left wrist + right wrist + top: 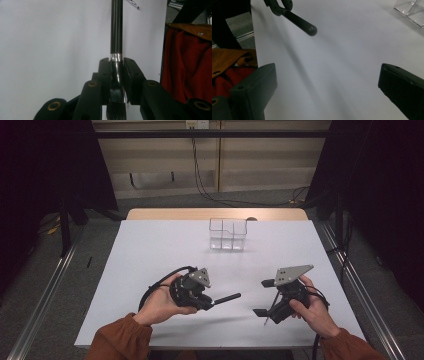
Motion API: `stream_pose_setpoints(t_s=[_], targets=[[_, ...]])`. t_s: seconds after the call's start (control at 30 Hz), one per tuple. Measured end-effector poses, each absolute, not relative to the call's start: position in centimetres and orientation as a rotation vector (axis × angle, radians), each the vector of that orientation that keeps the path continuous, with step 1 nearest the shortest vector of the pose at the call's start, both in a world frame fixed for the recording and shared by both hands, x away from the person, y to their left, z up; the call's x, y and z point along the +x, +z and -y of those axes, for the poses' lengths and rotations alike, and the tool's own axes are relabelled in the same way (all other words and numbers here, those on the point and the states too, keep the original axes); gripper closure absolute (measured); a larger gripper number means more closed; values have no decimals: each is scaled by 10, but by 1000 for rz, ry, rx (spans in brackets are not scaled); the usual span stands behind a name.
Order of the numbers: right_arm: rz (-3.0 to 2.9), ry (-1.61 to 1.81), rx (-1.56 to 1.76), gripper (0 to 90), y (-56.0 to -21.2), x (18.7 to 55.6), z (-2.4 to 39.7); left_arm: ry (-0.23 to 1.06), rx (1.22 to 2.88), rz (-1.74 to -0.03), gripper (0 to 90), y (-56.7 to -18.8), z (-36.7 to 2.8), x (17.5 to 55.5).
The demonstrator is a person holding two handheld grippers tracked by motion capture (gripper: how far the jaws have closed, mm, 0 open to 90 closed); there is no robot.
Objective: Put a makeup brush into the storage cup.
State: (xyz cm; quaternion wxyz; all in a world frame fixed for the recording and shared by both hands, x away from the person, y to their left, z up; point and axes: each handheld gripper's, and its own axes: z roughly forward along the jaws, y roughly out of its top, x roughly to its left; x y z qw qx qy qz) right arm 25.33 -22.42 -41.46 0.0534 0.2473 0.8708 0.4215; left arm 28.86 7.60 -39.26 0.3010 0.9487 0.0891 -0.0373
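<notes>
From above, the left tool sits near the table's front edge, clamped on a black brush whose handle points toward the right tool. That one hangs by the front right corner, jaws spread wide with nothing between them. A clear organizer stands near the far edge.

Along the left tool, the jaws pinch the brush at its metal ferrule, bristles nearest the camera.

Along the right tool, the open jaws frame bare table; the brush handle pokes in up top.
</notes>
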Motion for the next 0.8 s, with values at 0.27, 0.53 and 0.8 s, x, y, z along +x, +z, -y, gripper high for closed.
stream_pose_setpoints(t_s=[0.27, 0.53, 0.8], targets=[[-2807, 1261, 694, 14, -416, 261, 215, -102, 2537, -230, 772, -395, -74, 288], [-2931, 1165, 627, 18, -416, 265, 203, -113, 2550, -233, 772, -397, -71, 287], [-2975, 1058, 585, 21, -412, 271, 193, -108, 2574, -247, 773, -400, -70, 287]])
